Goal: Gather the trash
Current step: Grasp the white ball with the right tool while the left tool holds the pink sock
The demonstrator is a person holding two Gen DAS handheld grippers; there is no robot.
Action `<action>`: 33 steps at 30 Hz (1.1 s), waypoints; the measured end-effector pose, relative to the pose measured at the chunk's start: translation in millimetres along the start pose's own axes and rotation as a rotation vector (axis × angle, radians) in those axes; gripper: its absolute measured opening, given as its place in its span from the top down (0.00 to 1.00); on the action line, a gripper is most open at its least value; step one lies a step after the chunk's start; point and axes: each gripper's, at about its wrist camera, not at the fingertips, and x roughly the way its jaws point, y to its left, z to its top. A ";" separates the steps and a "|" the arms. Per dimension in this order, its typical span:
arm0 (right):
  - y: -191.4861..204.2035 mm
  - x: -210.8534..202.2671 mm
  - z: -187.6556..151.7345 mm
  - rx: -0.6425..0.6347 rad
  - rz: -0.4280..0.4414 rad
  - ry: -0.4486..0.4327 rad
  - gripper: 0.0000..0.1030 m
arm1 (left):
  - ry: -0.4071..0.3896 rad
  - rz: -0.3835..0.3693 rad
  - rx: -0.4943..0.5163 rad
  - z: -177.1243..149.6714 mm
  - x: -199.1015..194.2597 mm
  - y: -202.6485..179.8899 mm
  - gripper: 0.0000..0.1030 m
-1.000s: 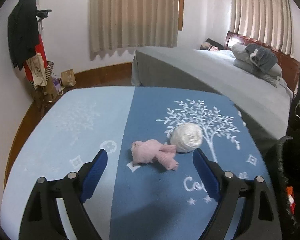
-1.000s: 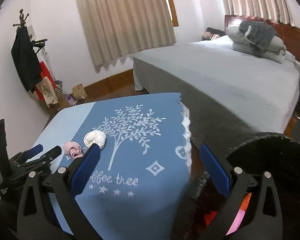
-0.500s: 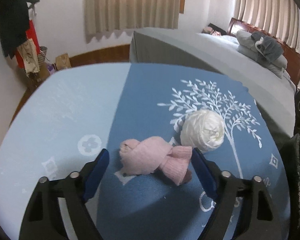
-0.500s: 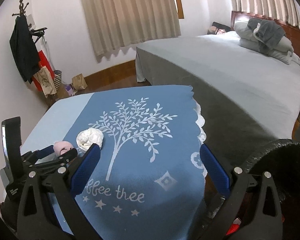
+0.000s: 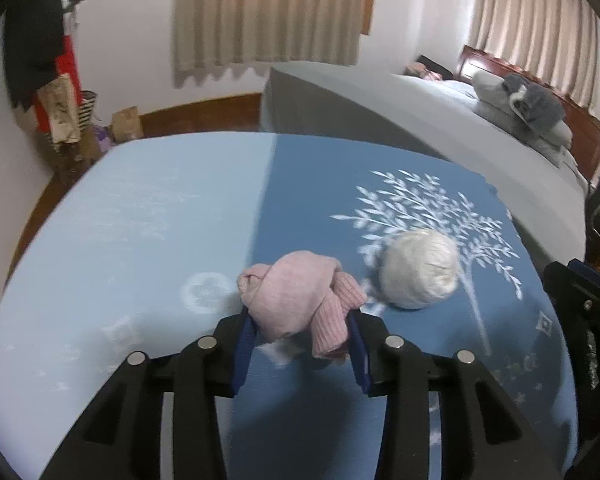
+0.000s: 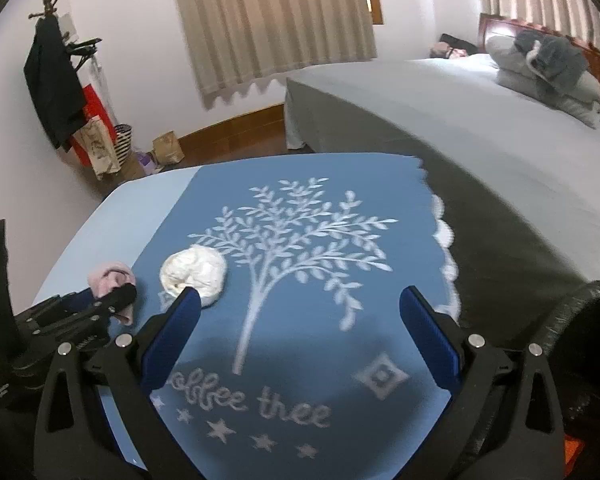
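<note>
My left tongs (image 5: 300,344) clamp the pink sock bundle (image 5: 300,300); a white crumpled paper ball (image 5: 419,274) sits at its two o'clock. My right tongs (image 6: 300,328) gape wide over the blue tablecloth (image 6: 320,184).

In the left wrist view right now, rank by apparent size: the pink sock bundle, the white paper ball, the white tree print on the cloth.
1. White tree print, clearly largest.
2. Pink sock bundle and white paper ball look alike; the bundle sits nearer the camera, clamped in the left gripper, so I won't rank them.
</note>
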 end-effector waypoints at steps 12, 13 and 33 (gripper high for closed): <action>52.3 48.1 12.5 -0.063 0.062 0.054 0.06 | -0.010 0.101 -0.067 1.1 -3.2 52.8 0.61; 54.9 51.2 13.1 -0.066 0.063 0.058 0.06 | -0.010 0.106 -0.071 1.2 -3.0 56.4 0.61; 84.2 82.7 13.9 -0.147 0.111 0.172 0.63 | -0.007 0.122 -0.105 -2.1 0.1 70.8 0.61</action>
